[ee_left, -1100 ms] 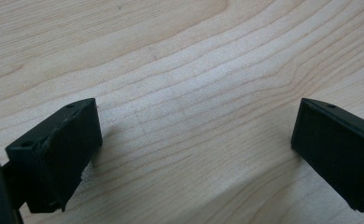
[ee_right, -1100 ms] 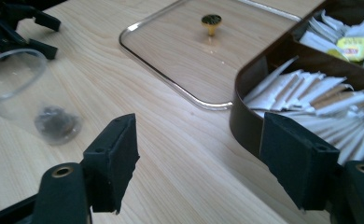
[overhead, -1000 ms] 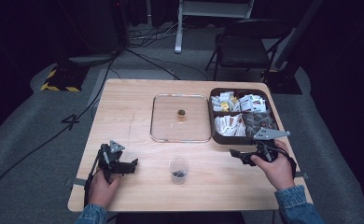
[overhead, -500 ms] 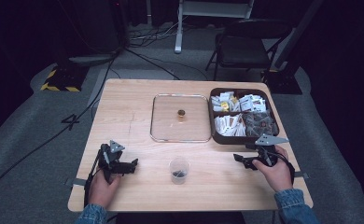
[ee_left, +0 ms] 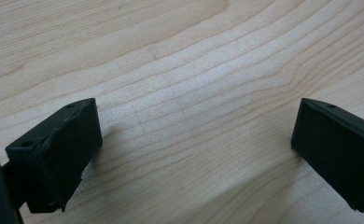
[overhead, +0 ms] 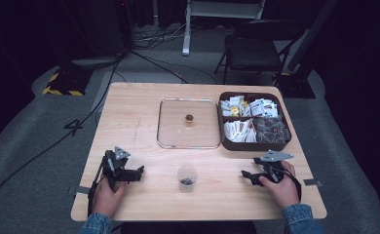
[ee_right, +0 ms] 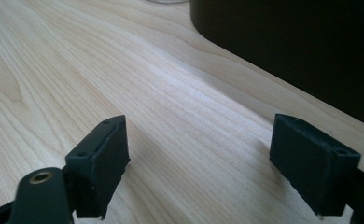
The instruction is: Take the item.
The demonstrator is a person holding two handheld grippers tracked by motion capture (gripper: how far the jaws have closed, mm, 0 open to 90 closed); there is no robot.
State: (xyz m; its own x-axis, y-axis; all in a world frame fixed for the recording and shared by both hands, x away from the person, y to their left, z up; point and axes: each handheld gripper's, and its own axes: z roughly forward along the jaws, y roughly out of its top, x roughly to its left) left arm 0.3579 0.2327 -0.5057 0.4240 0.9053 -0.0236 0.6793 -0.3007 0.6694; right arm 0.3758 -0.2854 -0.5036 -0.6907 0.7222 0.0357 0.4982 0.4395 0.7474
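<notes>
High view: I hold two black grippers low over one pale wooden table (overhead: 139,117) with fine wavy grain. My landmark is one small clear plastic cup (overhead: 187,177), round, with a dark bit in its bottom, which stands near the table's near edge. My left gripper (overhead: 138,172) rests well to the left of the cup and points toward it; in the left gripper view (ee_left: 196,135) its two blocky matte jaws stand wide apart over bare wood, holding nothing. My right gripper (overhead: 248,176) sits well to the right of the cup, a grey three-cornered plate on top; in the right gripper view (ee_right: 199,168) its jaws are likewise spread apart and empty, close beside the dark box wall. Beyond the cup lies one square glass lid (overhead: 188,123) with rounded corners, a metal rim and a small brass-coloured knob. Just right of the lid, one dark brown rounded box (overhead: 227,144) holds four groups of paper packets.
</notes>
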